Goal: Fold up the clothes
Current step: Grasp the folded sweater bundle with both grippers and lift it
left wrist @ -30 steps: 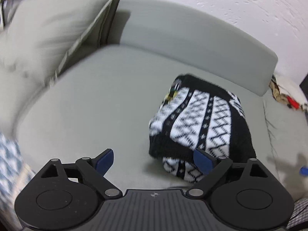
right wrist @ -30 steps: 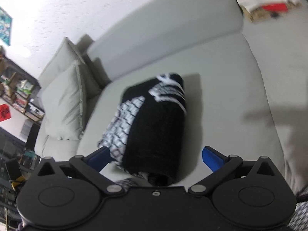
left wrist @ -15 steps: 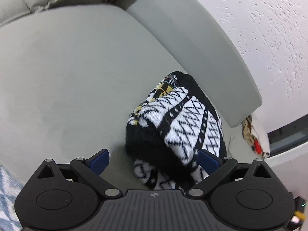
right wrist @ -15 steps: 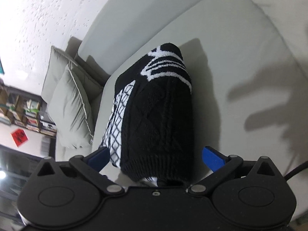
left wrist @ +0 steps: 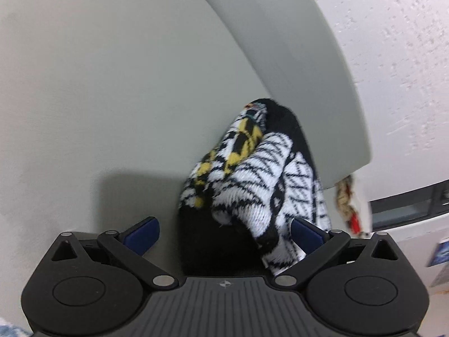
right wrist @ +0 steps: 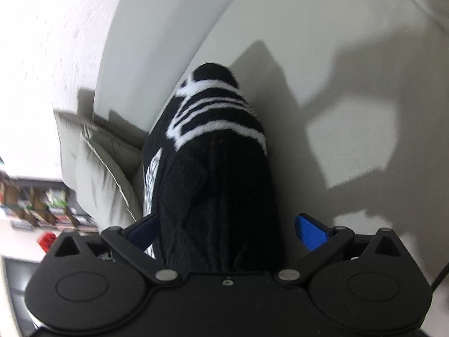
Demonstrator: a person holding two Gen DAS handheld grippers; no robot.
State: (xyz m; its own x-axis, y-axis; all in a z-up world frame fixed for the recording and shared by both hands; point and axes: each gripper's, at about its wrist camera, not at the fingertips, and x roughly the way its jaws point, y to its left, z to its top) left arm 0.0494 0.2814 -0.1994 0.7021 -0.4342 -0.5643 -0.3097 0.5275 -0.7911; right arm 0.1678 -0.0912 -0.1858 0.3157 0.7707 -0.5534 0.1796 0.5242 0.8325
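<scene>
A folded black-and-white knit sweater with a yellow patch lies on the grey sofa seat. My left gripper sits low at its near end, jaws wide open. The bundle lies between the blue pads, with a gap at the left pad. In the right wrist view the sweater shows mostly black with white stripes. My right gripper straddles its other end, open. The right pad stands clear of the knit; the left pad is partly hidden behind it.
The sofa backrest runs behind the sweater, under a white textured wall. A grey cushion leans at the sofa's corner, with a cluttered shelf beyond. Small colourful items lie past the seat's end.
Both grippers have dropped toward the sofa and rolled, closing in on the sweater until it lies between each pair of jaws. The left jaws have widened a little.
</scene>
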